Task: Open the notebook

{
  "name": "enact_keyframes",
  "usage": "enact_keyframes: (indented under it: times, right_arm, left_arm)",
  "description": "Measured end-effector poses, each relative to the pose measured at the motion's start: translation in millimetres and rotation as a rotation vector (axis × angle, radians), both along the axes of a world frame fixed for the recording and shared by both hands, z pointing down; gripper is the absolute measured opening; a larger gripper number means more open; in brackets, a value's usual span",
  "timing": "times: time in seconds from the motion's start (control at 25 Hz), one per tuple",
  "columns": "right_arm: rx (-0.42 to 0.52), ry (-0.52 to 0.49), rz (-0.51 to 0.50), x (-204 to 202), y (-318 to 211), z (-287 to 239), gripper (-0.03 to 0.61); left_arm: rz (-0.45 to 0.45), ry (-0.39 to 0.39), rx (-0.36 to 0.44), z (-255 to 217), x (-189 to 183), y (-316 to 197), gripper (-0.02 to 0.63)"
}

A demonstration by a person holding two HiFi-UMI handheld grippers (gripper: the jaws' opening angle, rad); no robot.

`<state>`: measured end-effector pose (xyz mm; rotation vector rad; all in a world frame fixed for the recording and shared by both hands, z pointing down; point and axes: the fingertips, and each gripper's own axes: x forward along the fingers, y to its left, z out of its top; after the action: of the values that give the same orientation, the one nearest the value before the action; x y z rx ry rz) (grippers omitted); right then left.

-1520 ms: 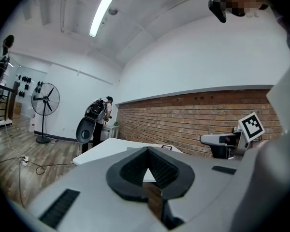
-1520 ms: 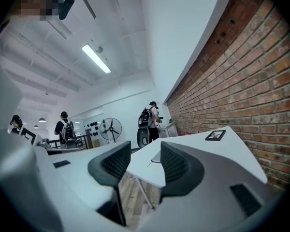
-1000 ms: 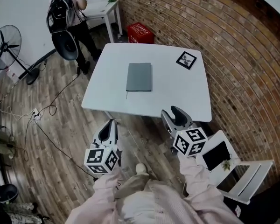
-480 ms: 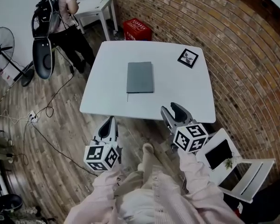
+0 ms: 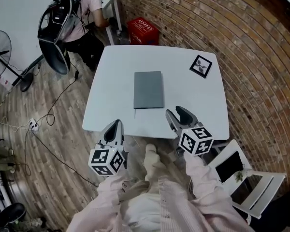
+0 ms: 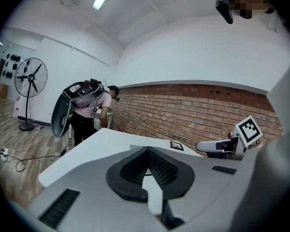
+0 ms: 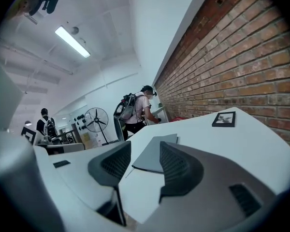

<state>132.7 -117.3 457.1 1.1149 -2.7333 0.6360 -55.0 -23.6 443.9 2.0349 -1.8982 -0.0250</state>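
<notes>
Right gripper (image 5: 175,112) released, empty, near closed notebook (image 5: 149,89); left gripper (image 5: 114,124) clenched, farther.

**Head view.** The camera is looking steeply down from above the near edge of the table (image 5: 111,100). It is taking in the whole top, with the brick wall (image 5: 246,47) running from 12 to 3 o'clock.

**Left gripper view.** The camera is riding on the left gripper (image 5: 114,124), low and just off the near edge. It is facing about 1 o'clock across the top.

**Right gripper view.** The camera is riding on the right gripper (image 5: 178,114), close over the near edge. It is facing about 11 o'clock along the wall.

**Shared field.** All three are sharing the table, the wall, the card (image 5: 201,66) and the person (image 5: 84,13) at 11 o'clock. The left gripper view is also catching the right gripper at 3 o'clock.
</notes>
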Motion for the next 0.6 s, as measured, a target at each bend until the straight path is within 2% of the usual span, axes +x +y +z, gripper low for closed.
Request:
enact_keyframes:
  times: [0.36,0.6]
  right_arm:
    - [-0.066,0.033,-0.008,-21.7,-65.6,19.3,0.173]
    - [-0.149,0.056,-0.021,-33.5,-101.2,42.0,0.173]
  left_arm:
    - [0.026,0.031,-0.055,20.9,-15.1,-69.9,-0.008]
    - [0.043,0.043,-0.099,36.0,-21.3,-107.7,-0.008]
